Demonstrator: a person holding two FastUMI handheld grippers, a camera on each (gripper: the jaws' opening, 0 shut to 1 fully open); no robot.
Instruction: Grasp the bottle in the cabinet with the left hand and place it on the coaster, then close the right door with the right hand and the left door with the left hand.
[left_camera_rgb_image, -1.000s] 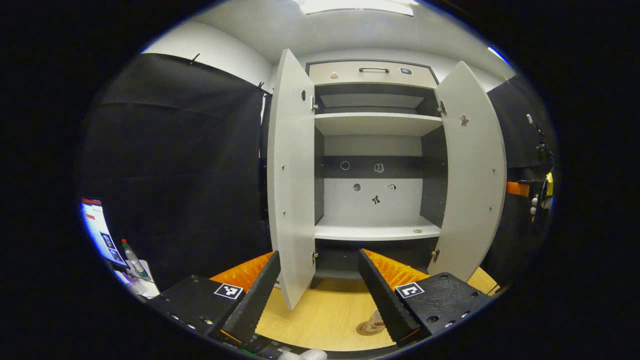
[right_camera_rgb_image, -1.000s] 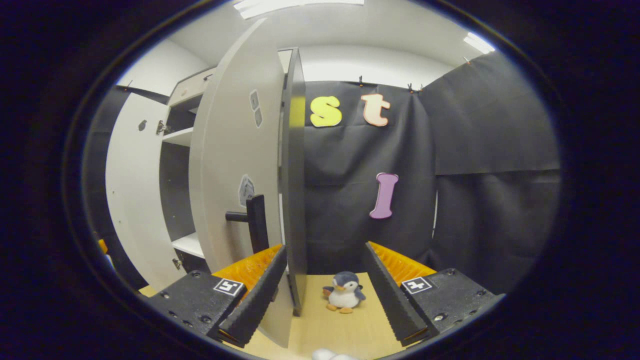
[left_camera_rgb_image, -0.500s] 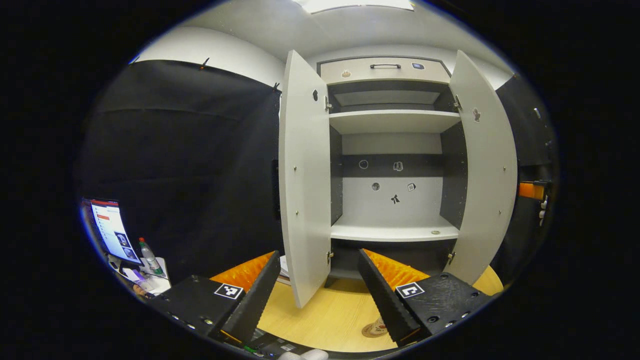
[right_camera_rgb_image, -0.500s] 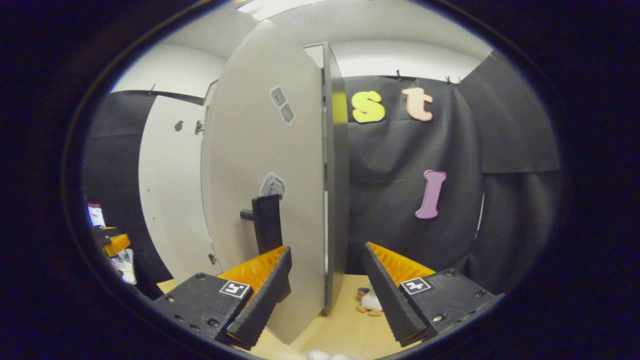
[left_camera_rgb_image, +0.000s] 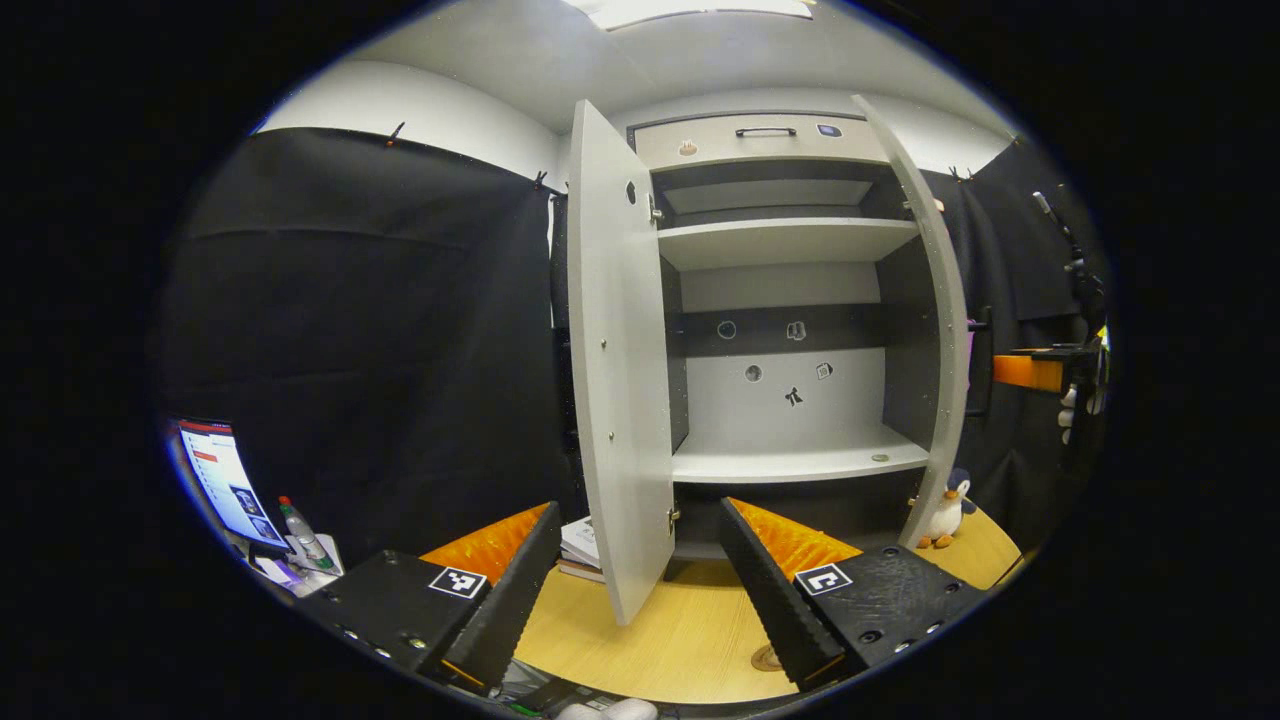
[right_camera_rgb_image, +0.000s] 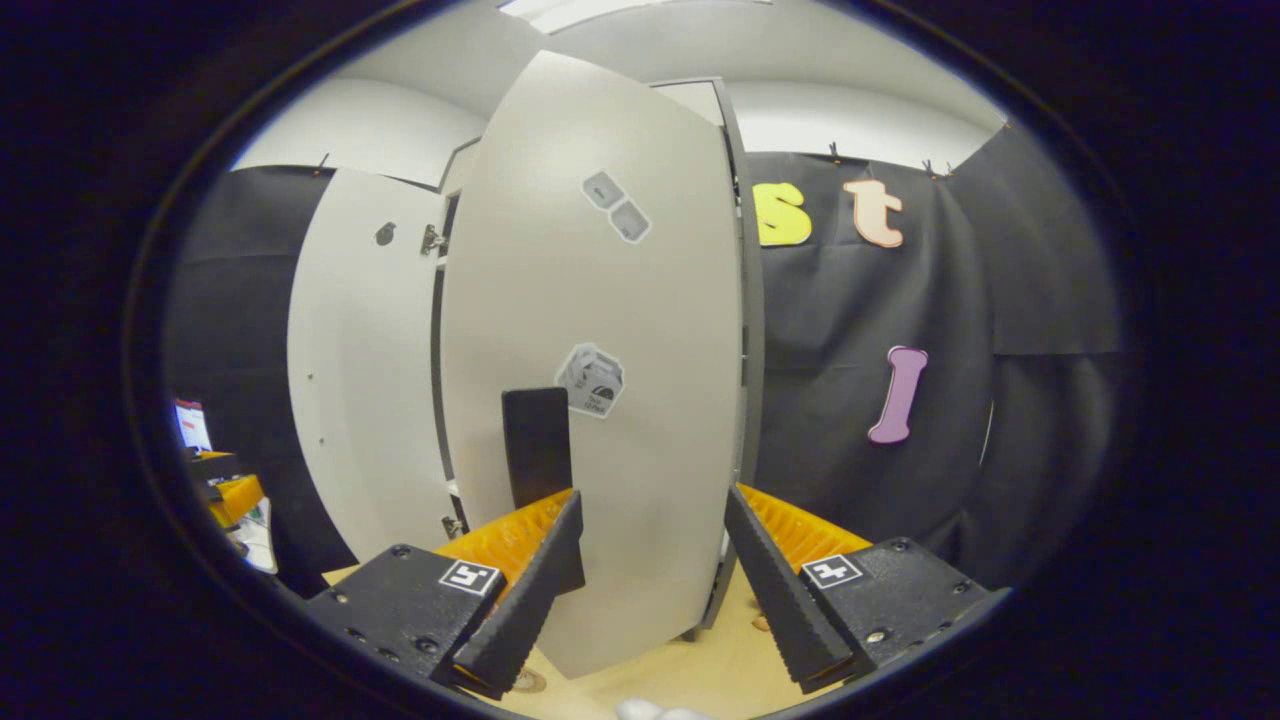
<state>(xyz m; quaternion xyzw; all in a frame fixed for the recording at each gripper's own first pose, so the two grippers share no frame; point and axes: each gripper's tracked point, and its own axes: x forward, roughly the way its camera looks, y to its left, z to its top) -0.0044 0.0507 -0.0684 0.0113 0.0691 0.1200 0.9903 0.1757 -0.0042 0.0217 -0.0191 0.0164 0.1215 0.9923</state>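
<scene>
Right gripper (right_camera_rgb_image: 650, 560), jaws released, is facing the right door (right_camera_rgb_image: 600, 350) near its handle (right_camera_rgb_image: 537, 445); I am reading that door half-shut. Left gripper (left_camera_rgb_image: 640, 570) is hovering released before the left door (left_camera_rgb_image: 615, 370); coaster (left_camera_rgb_image: 768, 657) is lying near the tabletop's (left_camera_rgb_image: 650, 640) front edge.

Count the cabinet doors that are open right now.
2. The left door stands wide open, edge toward the left gripper view. The right door is partly swung toward closing, not yet shut; its handle side faces the right gripper.
</scene>
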